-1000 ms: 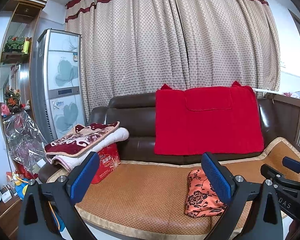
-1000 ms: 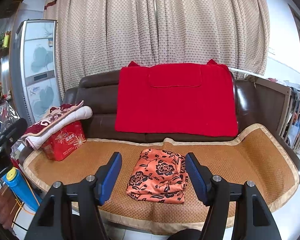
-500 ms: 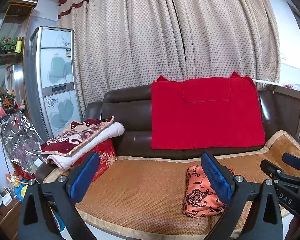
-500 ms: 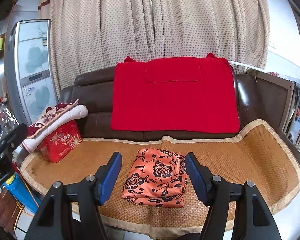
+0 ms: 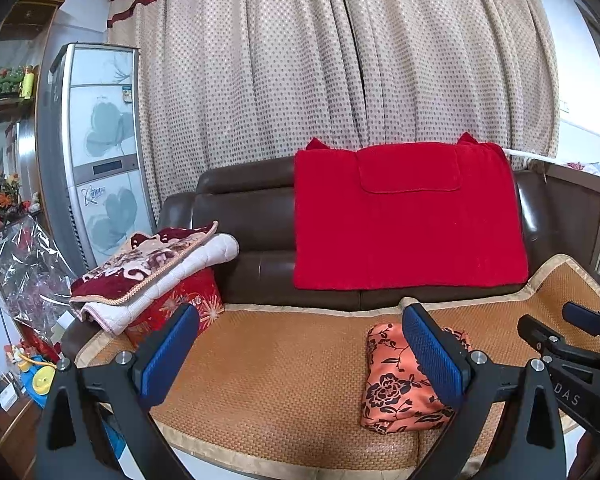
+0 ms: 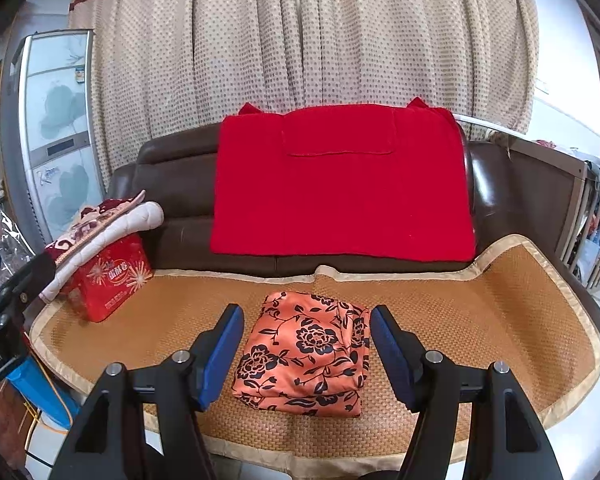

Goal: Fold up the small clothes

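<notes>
Far left, right-wrist view: silver cabinet (image 6: pixel 56 128) is standing against the wall beside the dotted curtain (image 6: pixel 320 40). Below it a red gift box (image 6: pixel 112 280) is sitting on the woven mat (image 6: pixel 480 320) at the sofa's left end, w/ a folded quilt (image 6: pixel 100 228) resting on top and overhanging it.

Left gripper (image 5: pixel 300 356) is pointing level toward the sofa (image 5: pixel 252 216) backrest, hovering over the front part of the mat (image 5: pixel 268 368). Jaws are spread wide, blue pads facing each other, nothing between them but bare mat. Its body is also showing at the left edge of the right-wrist view.

Centre: folded orange floral garment (image 6: pixel 308 356) is lying flat on the mat, near the front edge, corners roughly squared. In the left-wrist view the same garment (image 5: pixel 396 384) is sitting partly behind that gripper's right finger; contact there is probably nil, but the overlap is hiding the gap.

Right gripper (image 6: pixel 306 352) is aiming forward and slightly down, directly behind the garment. Jaws are spread, one pad either side of the bundle in frame, not pinching it.

Behind: red towel (image 6: pixel 340 184) is hanging over the backrest. Far right: a railed wooden frame (image 6: pixel 596 216) is standing beside the sofa arm.
</notes>
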{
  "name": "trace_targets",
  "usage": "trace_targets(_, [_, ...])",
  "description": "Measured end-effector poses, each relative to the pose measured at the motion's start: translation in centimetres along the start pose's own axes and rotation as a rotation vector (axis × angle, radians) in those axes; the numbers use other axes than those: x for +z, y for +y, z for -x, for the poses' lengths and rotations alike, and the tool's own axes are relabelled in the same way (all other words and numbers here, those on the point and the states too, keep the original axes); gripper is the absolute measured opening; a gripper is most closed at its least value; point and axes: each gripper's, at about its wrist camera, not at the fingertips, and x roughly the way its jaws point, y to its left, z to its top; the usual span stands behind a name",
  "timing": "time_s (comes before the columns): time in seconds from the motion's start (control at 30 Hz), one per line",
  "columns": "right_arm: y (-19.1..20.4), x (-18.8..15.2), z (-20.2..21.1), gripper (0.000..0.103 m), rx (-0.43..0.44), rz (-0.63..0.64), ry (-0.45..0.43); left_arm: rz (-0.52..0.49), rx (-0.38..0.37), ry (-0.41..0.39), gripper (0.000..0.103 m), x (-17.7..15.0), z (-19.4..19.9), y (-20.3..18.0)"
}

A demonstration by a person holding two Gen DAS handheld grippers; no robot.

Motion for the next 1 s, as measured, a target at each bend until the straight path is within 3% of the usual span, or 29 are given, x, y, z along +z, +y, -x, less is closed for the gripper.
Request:
trace_targets(0.33, [0.6,0.5,-2.4,0.07,-0.012,0.004,0.017,0.016,-0.002,0.033,0.101,-0.2,-2.5,0.3])
trace_targets(0.73, [1.3,0.4,-1.1,0.07,-0.045,0.032,-0.003,0.039,-0.018,0.016,0.101,-0.5,-1.7,1.2])
trace_targets(1.0, [2.2,0.6,-2.1,0.07,-0.043,0.055,0.008,0.051,-0.014,0.03,0.101,-0.7,-3.1,1.7])
